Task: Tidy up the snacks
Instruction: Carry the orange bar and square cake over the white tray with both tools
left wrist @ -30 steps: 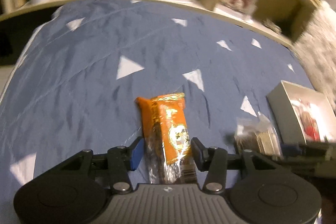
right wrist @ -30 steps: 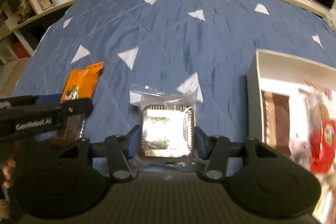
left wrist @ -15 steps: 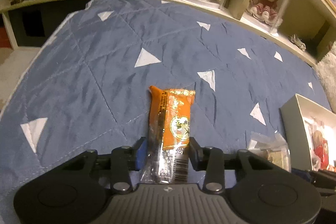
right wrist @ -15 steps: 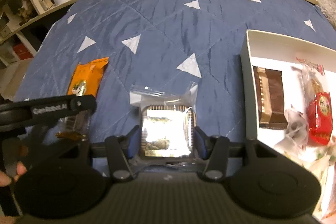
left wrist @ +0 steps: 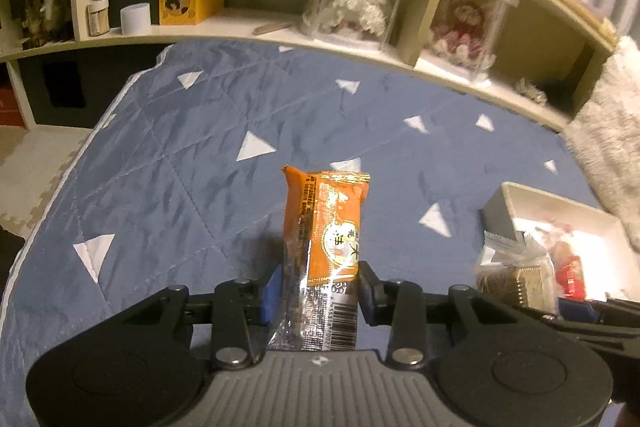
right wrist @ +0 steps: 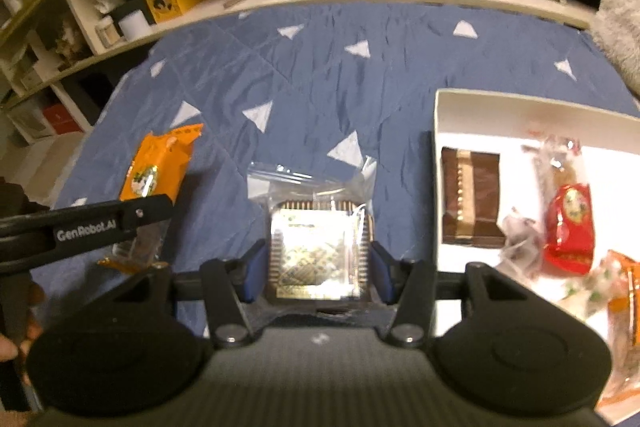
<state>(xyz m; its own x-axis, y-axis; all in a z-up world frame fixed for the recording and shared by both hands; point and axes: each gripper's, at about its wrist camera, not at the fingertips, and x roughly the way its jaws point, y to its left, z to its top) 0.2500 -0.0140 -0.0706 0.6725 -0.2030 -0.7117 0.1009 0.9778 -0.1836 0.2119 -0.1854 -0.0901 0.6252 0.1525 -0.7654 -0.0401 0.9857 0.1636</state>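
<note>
An orange snack packet (left wrist: 324,227) stands up between the pads of my left gripper (left wrist: 319,287), which is shut on its lower half and holds it above the blue quilt (left wrist: 180,167). The right wrist view shows the same orange packet (right wrist: 160,163) at the left gripper's tip. My right gripper (right wrist: 318,275) is shut on a square golden pastry in a clear wrapper (right wrist: 316,243), also lifted off the quilt. That pastry (left wrist: 516,279) appears at the right in the left wrist view. An open white box (right wrist: 520,105) lies to the right.
The box holds a brown packet (right wrist: 472,203), a red packet (right wrist: 570,223) and other wrapped snacks. A shelf (left wrist: 280,31) with doll display cases, a yellow box (left wrist: 190,1) and a white roll runs behind the bed. A fluffy pillow (left wrist: 612,147) lies at the right.
My left gripper closed on the orange packet and lifted it off the quilt. Both grippers rose and shifted toward the white box, which now shows more fully.
</note>
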